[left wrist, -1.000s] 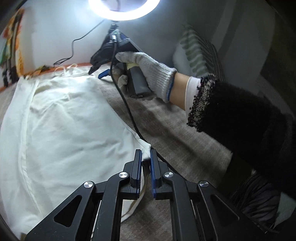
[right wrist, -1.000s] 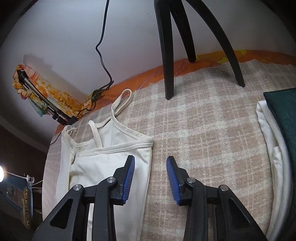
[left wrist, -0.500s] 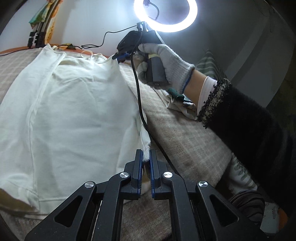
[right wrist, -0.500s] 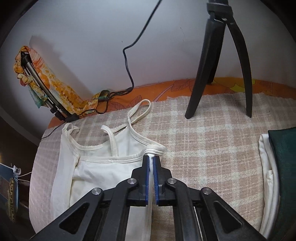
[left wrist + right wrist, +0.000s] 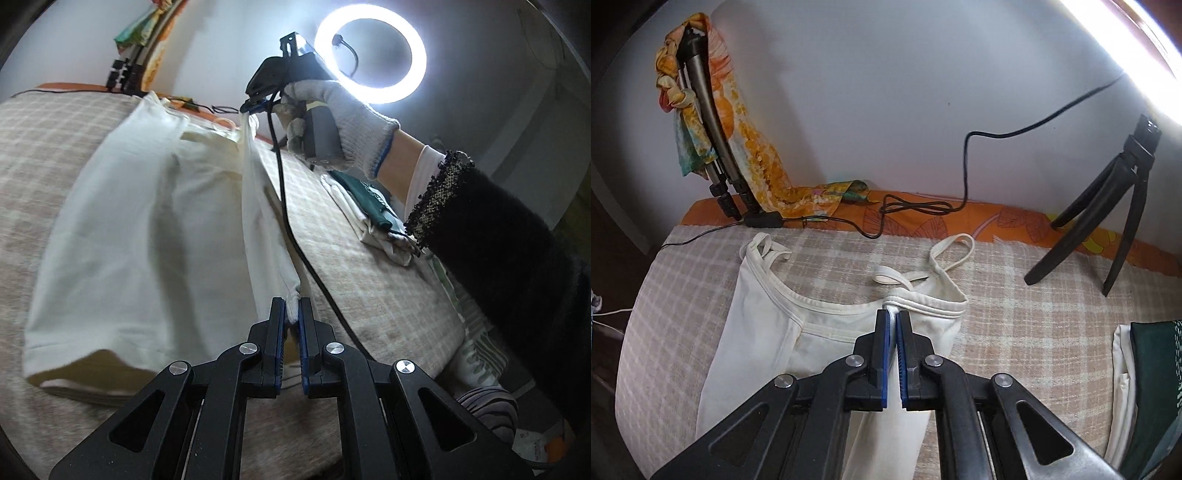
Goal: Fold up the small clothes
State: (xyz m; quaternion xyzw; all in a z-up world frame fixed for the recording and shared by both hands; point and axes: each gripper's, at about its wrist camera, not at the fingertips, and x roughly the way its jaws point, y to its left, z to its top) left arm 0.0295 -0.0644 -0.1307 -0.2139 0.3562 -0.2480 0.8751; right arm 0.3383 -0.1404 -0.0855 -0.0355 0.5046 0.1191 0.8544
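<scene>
Side edge now lifted, white camisole (image 5: 140, 229) taut between both claws

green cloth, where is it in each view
Left wrist: green cloth right of centre, on a folded white piece, just under the gloved right hand.
Right wrist: green cloth at the far right edge, lower half, white piece along its left side.
Shared landmark: the white top on the checked blanket.
</scene>
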